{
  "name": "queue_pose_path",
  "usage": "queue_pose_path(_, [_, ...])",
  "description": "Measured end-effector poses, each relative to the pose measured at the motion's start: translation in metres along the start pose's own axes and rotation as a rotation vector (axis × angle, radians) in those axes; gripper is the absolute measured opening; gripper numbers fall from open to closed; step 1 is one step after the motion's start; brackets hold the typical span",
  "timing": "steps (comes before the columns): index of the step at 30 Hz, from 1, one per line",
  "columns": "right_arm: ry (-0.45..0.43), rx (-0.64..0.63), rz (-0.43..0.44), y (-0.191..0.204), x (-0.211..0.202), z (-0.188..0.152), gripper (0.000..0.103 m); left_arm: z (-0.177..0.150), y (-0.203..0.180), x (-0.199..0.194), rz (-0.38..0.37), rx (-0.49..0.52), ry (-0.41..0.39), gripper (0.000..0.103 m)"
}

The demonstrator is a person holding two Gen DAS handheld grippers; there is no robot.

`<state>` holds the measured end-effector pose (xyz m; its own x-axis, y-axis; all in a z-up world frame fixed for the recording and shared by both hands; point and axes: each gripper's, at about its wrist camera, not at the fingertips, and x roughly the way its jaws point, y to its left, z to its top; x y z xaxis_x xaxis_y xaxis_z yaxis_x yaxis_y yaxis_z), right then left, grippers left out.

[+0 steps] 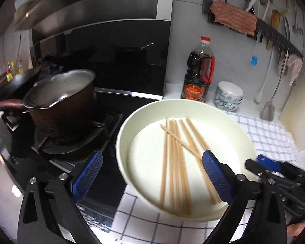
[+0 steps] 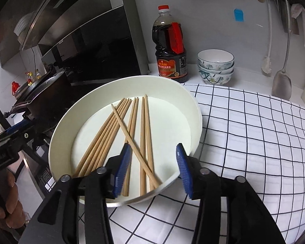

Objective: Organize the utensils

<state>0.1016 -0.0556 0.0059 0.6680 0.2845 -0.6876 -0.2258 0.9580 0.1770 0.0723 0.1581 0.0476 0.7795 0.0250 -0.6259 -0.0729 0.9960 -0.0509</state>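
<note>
wooden chopsticks (image 2: 132,134) lie in the white basin (image 2: 195,109); left tool (image 1: 152,174) and right tool (image 2: 153,166) both spread, empty

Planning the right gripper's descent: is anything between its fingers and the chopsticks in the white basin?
Nothing visible blocks it. The right gripper is open above the chopsticks inside the white basin; only the basin's near rim lies just under its fingers. The left gripper is off to the side.

White kitchen counter (image 2: 252,75), white black-checked cloth (image 2: 254,142) spread over it, round cream shallow basin (image 2: 195,109) on cloth, dark soy-sauce bottle (image 2: 171,46), stacked floral porcelain bowls (image 2: 215,67) behind.
</note>
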Motion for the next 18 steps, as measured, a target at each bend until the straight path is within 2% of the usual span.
queue_pose_path(11, [-0.028, 0.016, -0.046, 0.004, -0.010, -0.020, 0.052, -0.020, -0.010, -0.001, 0.060, 0.039, 0.018, 0.097])
queue_pose_path(18, [-0.064, 0.024, -0.098, 0.003, -0.025, -0.020, 0.057, -0.023, -0.007, -0.003, 0.070, 0.019, 0.036, 0.097])
